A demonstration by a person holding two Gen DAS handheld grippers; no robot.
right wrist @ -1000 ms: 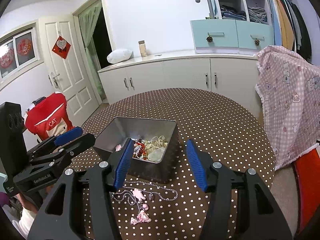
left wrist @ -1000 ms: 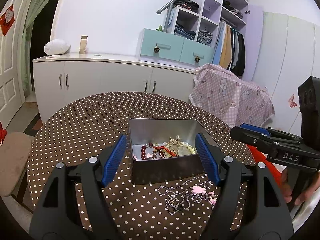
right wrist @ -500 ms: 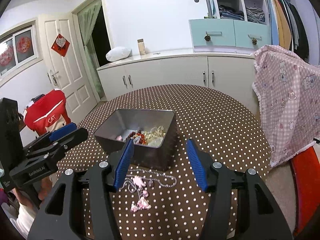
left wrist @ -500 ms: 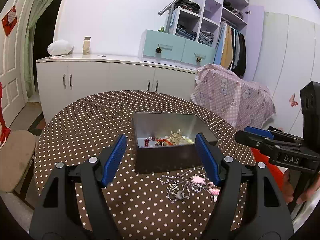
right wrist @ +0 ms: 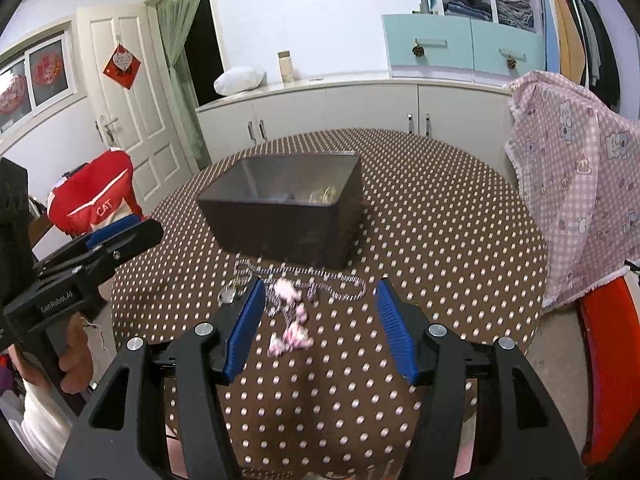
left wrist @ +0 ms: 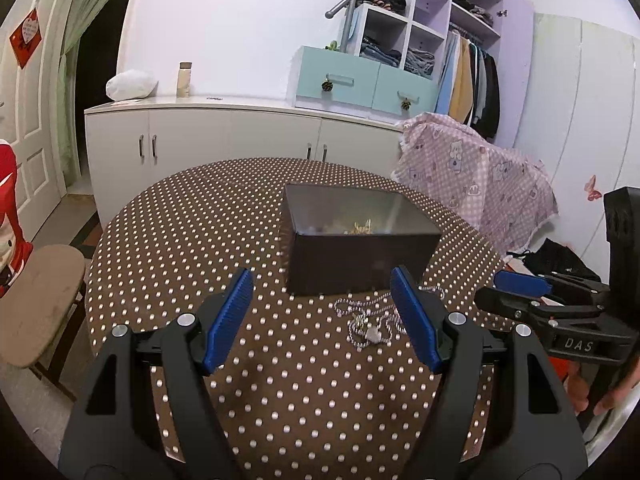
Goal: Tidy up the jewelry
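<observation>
Only the right wrist view shows the pink charms (right wrist: pixel 294 322).

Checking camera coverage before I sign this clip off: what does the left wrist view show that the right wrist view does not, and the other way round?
Only the left wrist view shows the worn beige round stool beside the table.

Only the right wrist view shows the pink charms on the tangled silver bead chain, and the framed window.

Both show the open dark metal box on the brown polka-dot tablecloth, the chain in front of it, the white cabinets and both empty, open hand-held grippers, left and right.
</observation>
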